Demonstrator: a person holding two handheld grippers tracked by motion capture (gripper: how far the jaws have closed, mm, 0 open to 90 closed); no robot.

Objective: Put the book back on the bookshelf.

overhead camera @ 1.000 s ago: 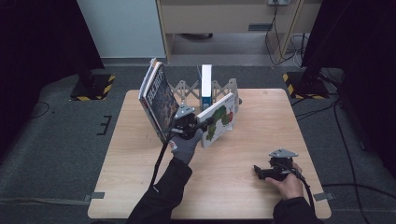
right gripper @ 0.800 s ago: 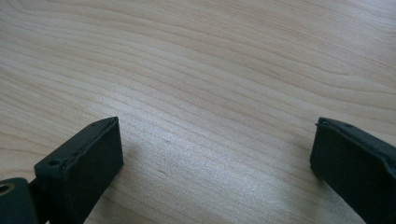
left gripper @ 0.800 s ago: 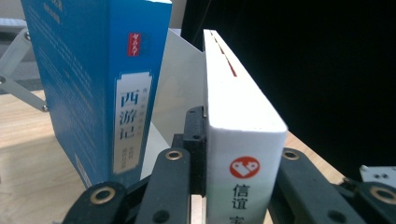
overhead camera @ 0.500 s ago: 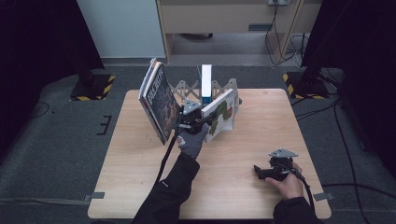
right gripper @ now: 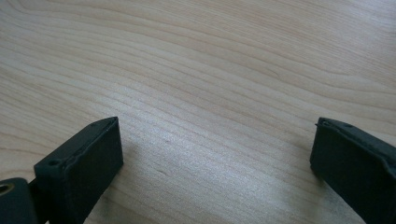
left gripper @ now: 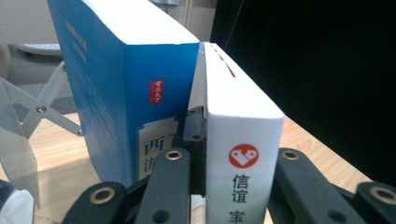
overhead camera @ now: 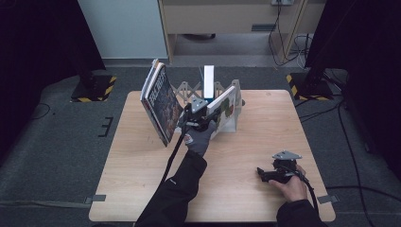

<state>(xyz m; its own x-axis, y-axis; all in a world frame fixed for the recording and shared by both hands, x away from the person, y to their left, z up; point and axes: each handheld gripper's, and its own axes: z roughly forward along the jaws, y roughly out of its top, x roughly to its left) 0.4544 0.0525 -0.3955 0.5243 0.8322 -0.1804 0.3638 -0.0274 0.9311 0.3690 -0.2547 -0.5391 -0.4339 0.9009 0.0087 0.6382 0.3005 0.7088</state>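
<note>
My left gripper (overhead camera: 202, 111) is shut on the spine of a white book (overhead camera: 226, 105) with a green picture on its cover. That book stands tilted in a grey folding book rack (overhead camera: 235, 124) at the table's far middle. In the left gripper view the white book (left gripper: 243, 135) has a red logo and sits pinched between the black jaws of my left gripper (left gripper: 231, 156). A blue book (left gripper: 121, 88) stands close against its left side; in the high view this blue book (overhead camera: 208, 80) is upright. My right gripper (overhead camera: 272, 173) rests on the table at the near right, and the right gripper (right gripper: 215, 144) is open over bare wood.
Dark-covered books (overhead camera: 160, 103) lean at the left end of the rack. The wooden table (overhead camera: 142, 179) stands on grey floor. A blue-grey panel and a wooden desk with cables stand behind it. Yellow-and-black striped feet (overhead camera: 97, 89) stand on the floor at both sides.
My left hand has carried the white book away from me and a little right, up to the blue book in the rack. The right hand has kept still.
</note>
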